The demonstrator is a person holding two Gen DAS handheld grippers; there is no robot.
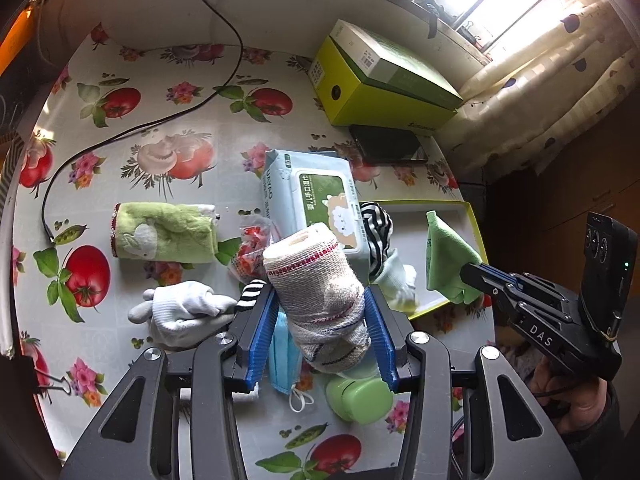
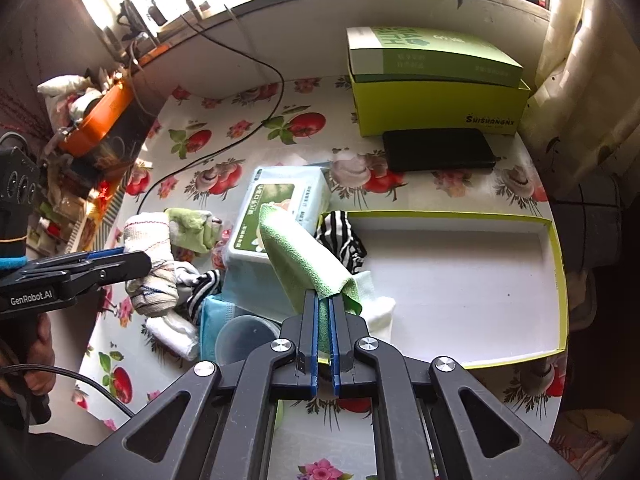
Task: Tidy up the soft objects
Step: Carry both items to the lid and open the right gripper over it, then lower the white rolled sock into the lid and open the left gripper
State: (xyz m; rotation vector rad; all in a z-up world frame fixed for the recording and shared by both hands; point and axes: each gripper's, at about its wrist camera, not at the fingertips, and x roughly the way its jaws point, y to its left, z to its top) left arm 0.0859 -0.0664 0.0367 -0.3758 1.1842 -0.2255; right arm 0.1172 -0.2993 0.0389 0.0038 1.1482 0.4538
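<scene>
We find the left gripper (image 1: 320,320) clamped on a rolled beige cloth (image 1: 316,280), held above the table (image 1: 160,152) over a blue face mask (image 1: 282,356) and a green container (image 1: 360,400). The right gripper (image 2: 324,304) is pinched tight on a green cloth (image 2: 300,252), which hangs at the near left corner of the white tray (image 2: 460,280). A pack of wipes (image 2: 280,216), a striped sock (image 2: 344,236) and a white glove (image 1: 184,312) lie on the table.
</scene>
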